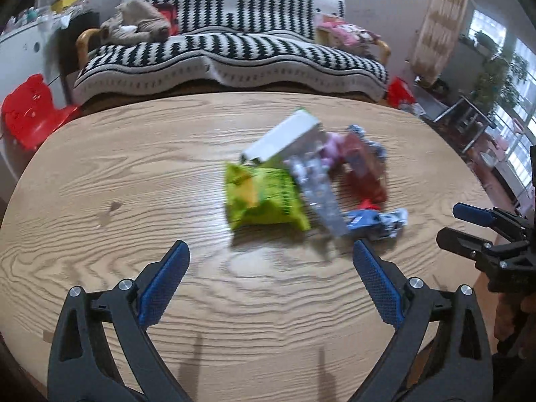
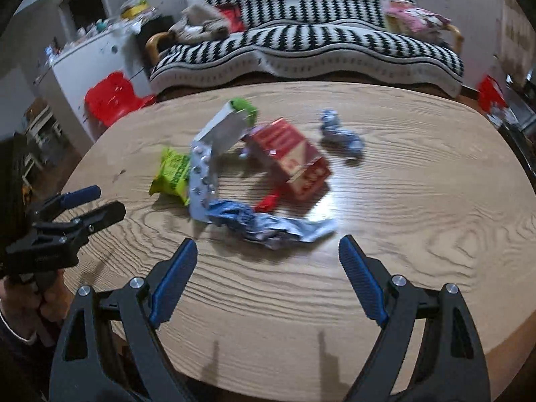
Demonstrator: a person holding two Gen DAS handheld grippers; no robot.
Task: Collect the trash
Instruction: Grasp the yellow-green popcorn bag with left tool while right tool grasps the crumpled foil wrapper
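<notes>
Table [image 1: 117, 174]: a rounded top of pale wood with bold dark grain; it carries all the trash in one loose heap near its middle.
White box [image 1: 284, 135]: flat cardboard, propped up on a slant at the far side of the heap; its long axis runs from near-left up to far-right, and a green end [image 2: 244, 107] points toward the far edge.
Red box [image 2: 289, 157]: glossy carton with pale print, lying tilted just right of the white box; its long axis runs from far-left to near-right.
Green packet [image 1: 261, 194]: a crinkled lime foil pouch, roughly square, flat on the wood at the heap's left side and touching the strip.
Blister strip [image 2: 201, 181]: a long silver foil strip with raised bubbles, leaning from the white box down toward the near edge.
Blue wrapper [image 2: 268, 224]: crumpled blue and silver foil, stretched left to right at the heap's near edge.
Small foil ball [image 2: 341, 134]: another blue and silver crumple, lying apart, right of the red box.
Left gripper [image 1: 271, 254]: jaws spread wide with nothing between them; the green packet lies just ahead of its blue ribbed pads.
Right gripper [image 2: 268, 251]: jaws also spread wide and empty; the blue wrapper lies just beyond its tips, not touched.
</notes>
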